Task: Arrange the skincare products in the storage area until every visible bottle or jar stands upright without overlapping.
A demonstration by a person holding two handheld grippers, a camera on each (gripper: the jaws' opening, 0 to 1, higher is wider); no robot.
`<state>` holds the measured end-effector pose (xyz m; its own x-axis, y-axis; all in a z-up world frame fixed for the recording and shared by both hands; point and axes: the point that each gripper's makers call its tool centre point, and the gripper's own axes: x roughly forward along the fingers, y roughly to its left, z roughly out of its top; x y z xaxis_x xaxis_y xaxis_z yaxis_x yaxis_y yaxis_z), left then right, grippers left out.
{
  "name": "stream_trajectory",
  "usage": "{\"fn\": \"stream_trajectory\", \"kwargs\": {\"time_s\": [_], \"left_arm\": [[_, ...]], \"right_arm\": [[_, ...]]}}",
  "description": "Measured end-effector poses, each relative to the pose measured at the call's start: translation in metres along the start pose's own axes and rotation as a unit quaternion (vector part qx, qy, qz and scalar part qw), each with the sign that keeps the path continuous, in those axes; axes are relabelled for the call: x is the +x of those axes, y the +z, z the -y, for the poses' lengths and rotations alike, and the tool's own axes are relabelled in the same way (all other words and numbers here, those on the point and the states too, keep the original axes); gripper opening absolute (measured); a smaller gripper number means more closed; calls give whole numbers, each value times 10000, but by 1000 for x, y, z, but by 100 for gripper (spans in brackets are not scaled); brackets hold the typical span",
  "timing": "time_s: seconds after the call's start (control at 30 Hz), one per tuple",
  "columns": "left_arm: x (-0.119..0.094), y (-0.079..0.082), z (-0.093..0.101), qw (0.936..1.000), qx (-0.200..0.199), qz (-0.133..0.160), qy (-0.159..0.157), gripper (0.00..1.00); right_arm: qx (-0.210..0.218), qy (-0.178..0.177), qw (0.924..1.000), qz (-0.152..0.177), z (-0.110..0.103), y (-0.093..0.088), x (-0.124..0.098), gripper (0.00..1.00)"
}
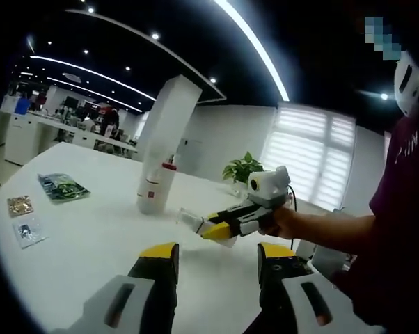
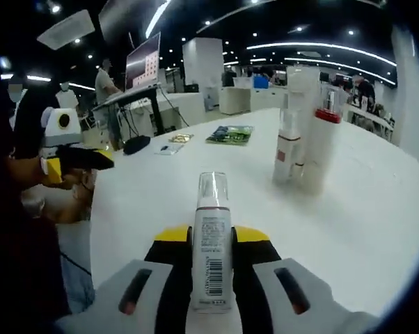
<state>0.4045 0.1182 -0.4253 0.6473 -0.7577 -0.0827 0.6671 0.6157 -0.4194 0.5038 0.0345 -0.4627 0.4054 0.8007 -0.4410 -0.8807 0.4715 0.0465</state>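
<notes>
My right gripper (image 2: 211, 240): lower end of the clamped tube (image 2: 211, 243) hidden between my jaws; label print too small to read, barcode aside.

In left gripper view, that tube (image 1: 190, 220) is just a pale blur at the jaw tips.

Standing bottles (image 2: 303, 132): they overlap, count unclear; rear ones hidden behind the red-capped bottle (image 2: 321, 146). Their labels blurred.

Flat packets (image 1: 62, 186) at the table's far side: print too small to tell contents.

My left gripper (image 1: 218, 259): jaw bases cut off by the bottom edge.

Background people (image 2: 106, 83) and desks: too distant and blurred for detail.
</notes>
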Motion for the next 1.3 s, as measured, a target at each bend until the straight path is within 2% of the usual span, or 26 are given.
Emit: {"fn": "stream_trajectory", "kwargs": {"time_s": [0.03, 0.07, 0.1, 0.13, 0.17, 0.23, 0.27, 0.3, 0.37, 0.47, 0.57, 0.63, 0.7, 0.77, 0.83, 0.9, 0.93, 1.03, 1.13, 1.2, 1.3], "left_arm": [[0, 1, 0, 10000, -9, 13, -8, 47], [2, 4, 2, 10000, -45, 67, -40, 47], [2, 5, 3, 9999, -56, 78, -70, 47], [4, 7, 7, 9998, -25, 81, -162, 48], [5, 8, 12, 9996, 123, 65, -247, 48], [6, 9, 14, 9995, 207, 27, -233, 48], [6, 10, 13, 9996, 197, 34, -212, 48], [6, 11, 12, 9996, 179, 72, -202, 48], [3, 16, 11, 9996, 91, 189, -189, 48], [-1, 32, 15, 9977, 85, 614, -291, 47], [-6, 39, 17, 9967, 68, 721, -370, 43], [-7, 42, 21, 9961, 111, 731, -472, 35], [-8, 43, 29, 9948, 123, 722, -707, 27], [-8, 46, 31, 9940, 131, 798, -733, 26], [-9, 48, 34, 9933, 130, 828, -794, 25], [-10, 52, 39, 9913, 27, 899, -962, 23], [-11, 56, 49, 9875, 18, 957, -1251, 22], [-9, 49, 50, 9908, 384, 628, -1136, 20], [-7, 50, 50, 9915, 540, 521, -1062, 19], [-7, 50, 49, 9920, 704, 446, -945, 18], [-7, 50, 45, 9926, 852, 412, -766, 18]], "right_arm": [[50, 63, 10000, 44, -3, 2, -1, 19], [23, 345, 9990, 283, -16, 11, -2, 19], [150, 514, 9980, 322, -24, 14, -3, 19], [145, 608, 9975, 342, -28, 15, -3, 19], [94, 823, 9953, 512, -39, 21, -4, 19], [-99, 1284, 9880, 854, -63, 34, -7, 19], [-237, 1537, 9819, 1080, -77, 43, -9, 19], [-211, 1639, 9790, 1189, -84, 48, -10, 19], [-198, 1962, 9717, 1298, -100, 55, -12, 19], [-216, 2383, 9618, 1328, -118, 59, -11, 19], [-214, 2665, 9529, 1435, -131, 62, -13, 19], [-157, 2785, 9482, 1519, -137, 65, -15, 19], [-102, 2832, 9465, 1540, -139, 65, -15, 20], [-35, 2943, 9416, 1635, -143, 68, -16, 20], [-20, 2960, 9405, 1666, -144, 68, -17, 20], [-6, 3086, 9373, 1620, -150, 67, -15, 20], [-102, 3127, 9370, 1552, -154, 64, -14, 20], [-217, 3152, 9388, 1371, -162, 55, -7, 20], [-150, 3147, 9387, 1401, -161, 53, -6, 20], [-180, 3060, 9411, 1424, -160, 55, -5, 20], [-408, 2750, 9506, 1378, -153, 55, 0, 21]]}}
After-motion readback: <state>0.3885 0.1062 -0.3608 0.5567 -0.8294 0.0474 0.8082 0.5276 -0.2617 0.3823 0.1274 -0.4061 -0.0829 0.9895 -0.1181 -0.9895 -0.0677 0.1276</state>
